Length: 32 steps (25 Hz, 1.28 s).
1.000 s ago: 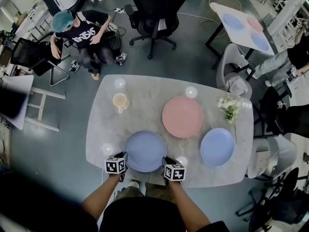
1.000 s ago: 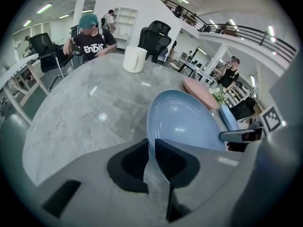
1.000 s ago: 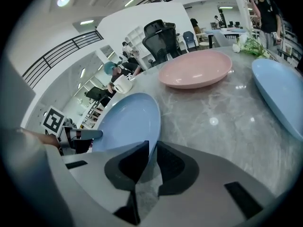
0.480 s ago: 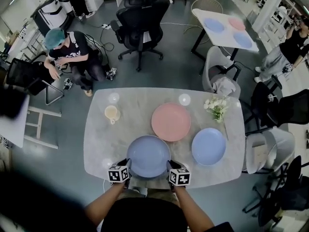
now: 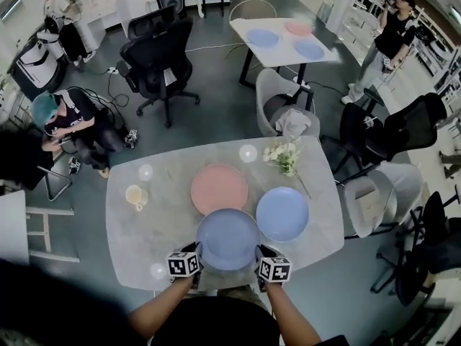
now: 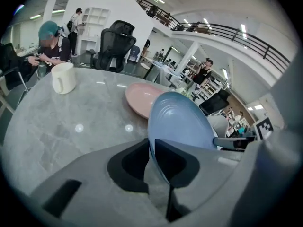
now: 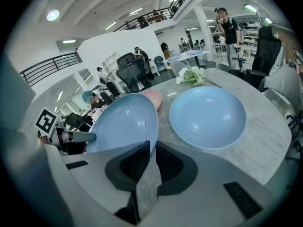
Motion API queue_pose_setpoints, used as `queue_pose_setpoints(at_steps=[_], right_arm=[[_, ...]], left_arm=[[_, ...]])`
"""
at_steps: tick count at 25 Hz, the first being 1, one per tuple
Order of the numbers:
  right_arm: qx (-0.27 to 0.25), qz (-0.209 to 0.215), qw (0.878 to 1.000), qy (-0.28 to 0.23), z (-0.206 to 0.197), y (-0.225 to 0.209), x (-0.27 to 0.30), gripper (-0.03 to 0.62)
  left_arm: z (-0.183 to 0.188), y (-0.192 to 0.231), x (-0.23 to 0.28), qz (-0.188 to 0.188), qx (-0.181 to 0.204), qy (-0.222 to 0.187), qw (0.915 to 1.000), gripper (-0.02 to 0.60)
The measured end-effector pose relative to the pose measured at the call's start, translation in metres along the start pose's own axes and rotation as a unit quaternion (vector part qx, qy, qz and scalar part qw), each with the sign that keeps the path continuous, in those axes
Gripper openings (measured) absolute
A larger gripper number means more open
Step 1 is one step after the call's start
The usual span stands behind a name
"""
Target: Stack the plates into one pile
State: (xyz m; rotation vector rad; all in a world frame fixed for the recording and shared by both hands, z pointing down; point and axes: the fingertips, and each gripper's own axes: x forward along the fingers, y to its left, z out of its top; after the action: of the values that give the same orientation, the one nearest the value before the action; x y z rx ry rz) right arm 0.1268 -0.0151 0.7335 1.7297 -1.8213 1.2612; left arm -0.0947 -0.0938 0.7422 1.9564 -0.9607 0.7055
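Grey marble table (image 5: 133, 247) carries a cream mug (image 5: 135, 196) at its left side and white flowers (image 5: 283, 154) toward the far right (a clear glass (image 5: 248, 153) near them). Black office chair (image 5: 160, 60) stands beyond.

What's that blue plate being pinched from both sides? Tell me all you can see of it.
The held plate is round, pale blue, glossy like glazed ceramic, shallow with faint rings, and empty. The left gripper pinches its left rim; the right gripper, whose jaws have just been closing further, pinches its right rim. It seems lifted off the table, next to a pink plate and a second blue plate.
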Motion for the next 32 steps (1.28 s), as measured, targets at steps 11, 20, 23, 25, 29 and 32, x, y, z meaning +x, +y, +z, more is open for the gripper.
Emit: queue_pose_setpoints(at_steps=[11,20,23,25,29,32], right_arm=[[0.081,-0.084,0.992,-0.049,0.014,-0.112,-0.039,0.04],[0.157,-0.139,0.974,-0.084,0.019,-0.189,-0.051,0.032],[0.168,-0.15,0.971,-0.082,0.013,-0.202,-0.048,0.032],[0.169,-0.154,0.97,-0.079,0.012,-0.212,-0.043,0.032],[0.171,-0.152,0.971,-0.075,0.016,-0.228,-0.029,0.032],[0.177,-0.156,0.969,-0.076,0.018,-0.238,-0.026,0.032]], left_arm=[[0.026,-0.105,0.088,-0.065,0.081,0.034,0.994,0.049],[0.038,-0.167,0.153,-0.084,0.141,0.06,0.9846,0.049],[0.036,-0.174,0.167,-0.087,0.147,0.069,0.9829,0.051],[0.037,-0.177,0.178,-0.09,0.136,0.072,0.9839,0.048],[0.045,-0.184,0.196,-0.088,0.148,0.077,0.982,0.046],[0.047,-0.188,0.206,-0.096,0.154,0.079,0.9802,0.051]])
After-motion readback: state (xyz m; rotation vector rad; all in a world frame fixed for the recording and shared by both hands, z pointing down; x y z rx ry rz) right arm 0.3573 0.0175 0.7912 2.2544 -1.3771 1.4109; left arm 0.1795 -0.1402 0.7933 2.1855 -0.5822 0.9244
